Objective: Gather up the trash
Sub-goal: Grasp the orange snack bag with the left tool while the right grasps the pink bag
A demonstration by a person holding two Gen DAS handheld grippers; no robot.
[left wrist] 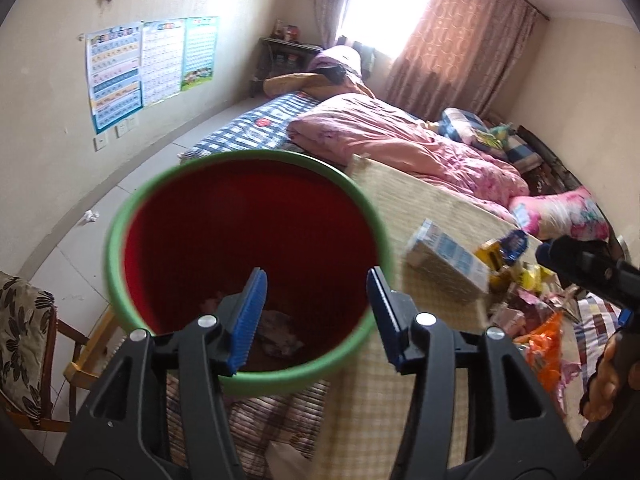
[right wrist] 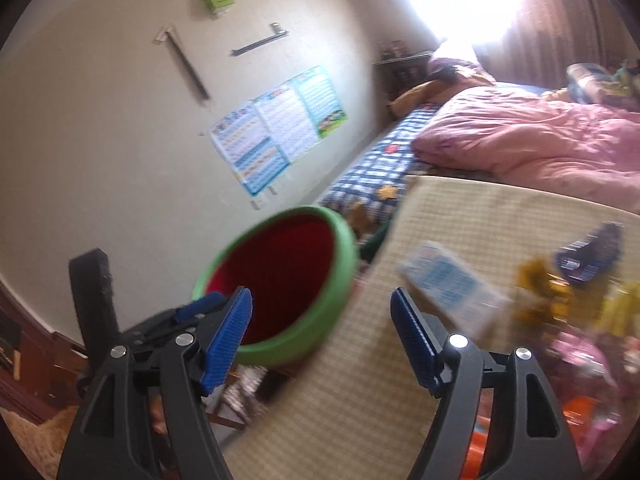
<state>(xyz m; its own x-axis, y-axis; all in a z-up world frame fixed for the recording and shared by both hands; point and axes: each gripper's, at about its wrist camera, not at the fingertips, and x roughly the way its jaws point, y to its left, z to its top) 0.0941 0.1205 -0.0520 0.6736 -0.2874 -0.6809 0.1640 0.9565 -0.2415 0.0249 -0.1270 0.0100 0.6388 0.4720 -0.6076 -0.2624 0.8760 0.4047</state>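
Blue-padded left tongs [left wrist: 316, 280] hang half-open over a green-rimmed red bin [left wrist: 248, 264], nothing between the pads; crumpled scraps already lie at the bin's bottom. At 3 o'clock in the left wrist view, the right tongs [right wrist: 322, 332] reach in from the frame edge; their own camera shows them parted wider and equally empty, aimed at bare checked matting between the bin at 10 o'clock and the litter at 2 o'clock.

Beyond the bin, the bench [left wrist: 400, 208] carries the remaining trash: a blue-and-white carton [left wrist: 448, 258] lying on its side, and past it, toward 4 o'clock, a heap of yellow, pink and orange wrappers [left wrist: 528, 292]. Farther back, a pink quilt [left wrist: 400, 136] covers the bed under a bright curtained window.

Much is left to collect, judging by the heap. The bin appears to sit at the bench's near corner, its rim partly over the edge, so a knock from either tongs could tip it to the floor. Loose, light wrappers may slip from a shallow pinch or scatter when the carton is dragged.
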